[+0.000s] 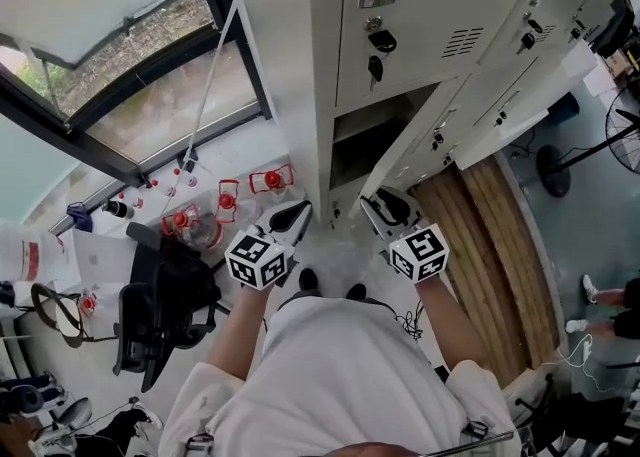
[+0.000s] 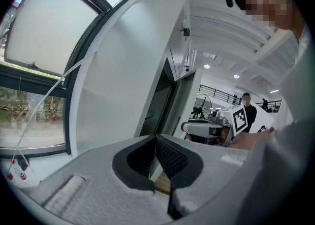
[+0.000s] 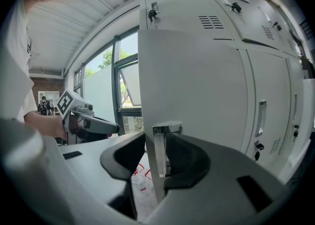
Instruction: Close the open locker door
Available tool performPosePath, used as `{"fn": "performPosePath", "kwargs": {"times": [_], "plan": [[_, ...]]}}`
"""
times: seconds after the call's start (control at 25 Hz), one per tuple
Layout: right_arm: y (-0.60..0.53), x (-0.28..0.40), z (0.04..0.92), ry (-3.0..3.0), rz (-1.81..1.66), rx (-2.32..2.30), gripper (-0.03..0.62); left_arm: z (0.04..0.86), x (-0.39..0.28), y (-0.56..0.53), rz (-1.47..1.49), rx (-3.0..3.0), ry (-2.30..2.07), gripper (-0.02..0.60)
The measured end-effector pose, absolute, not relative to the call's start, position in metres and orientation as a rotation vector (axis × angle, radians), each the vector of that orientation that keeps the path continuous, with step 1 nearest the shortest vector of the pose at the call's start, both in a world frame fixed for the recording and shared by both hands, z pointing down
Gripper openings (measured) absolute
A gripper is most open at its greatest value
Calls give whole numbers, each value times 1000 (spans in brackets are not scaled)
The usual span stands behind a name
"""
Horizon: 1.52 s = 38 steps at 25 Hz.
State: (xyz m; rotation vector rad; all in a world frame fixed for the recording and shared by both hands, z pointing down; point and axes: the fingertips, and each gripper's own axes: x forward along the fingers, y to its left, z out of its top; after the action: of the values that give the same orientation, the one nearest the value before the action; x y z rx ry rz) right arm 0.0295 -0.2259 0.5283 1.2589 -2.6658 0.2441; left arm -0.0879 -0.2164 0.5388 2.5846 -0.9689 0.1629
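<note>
The grey lockers [image 1: 400,15] stand in front of me, and one lower door [image 1: 420,140] hangs open beside its dark compartment [image 1: 362,150]. My right gripper [image 1: 385,210] is at that door's free edge. In the right gripper view its jaws [image 3: 156,143] stand open astride the door edge and its chrome handle [image 3: 160,155], close on both sides. The door panel [image 3: 192,86] fills the view above. My left gripper [image 1: 290,217] hovers left of the locker's bottom corner. It is shut [image 2: 155,138] with nothing in it and faces the locker's side wall [image 2: 128,71].
Several red-capped bottles [image 1: 225,200] stand on the floor by the window [image 1: 120,35]. A black chair [image 1: 165,305] is at the left. Wooden boards [image 1: 490,245] lie right of the lockers, with a fan [image 1: 625,130] and a person's feet [image 1: 590,290] beyond.
</note>
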Motion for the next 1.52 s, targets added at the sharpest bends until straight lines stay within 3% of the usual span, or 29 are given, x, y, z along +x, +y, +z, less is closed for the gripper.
{"fn": "performPosePath", "kwargs": {"times": [1.52], "plan": [[-305, -24, 528, -2723, 207, 1127, 104, 537, -138, -256, 118, 2527, -1115, 15]]}}
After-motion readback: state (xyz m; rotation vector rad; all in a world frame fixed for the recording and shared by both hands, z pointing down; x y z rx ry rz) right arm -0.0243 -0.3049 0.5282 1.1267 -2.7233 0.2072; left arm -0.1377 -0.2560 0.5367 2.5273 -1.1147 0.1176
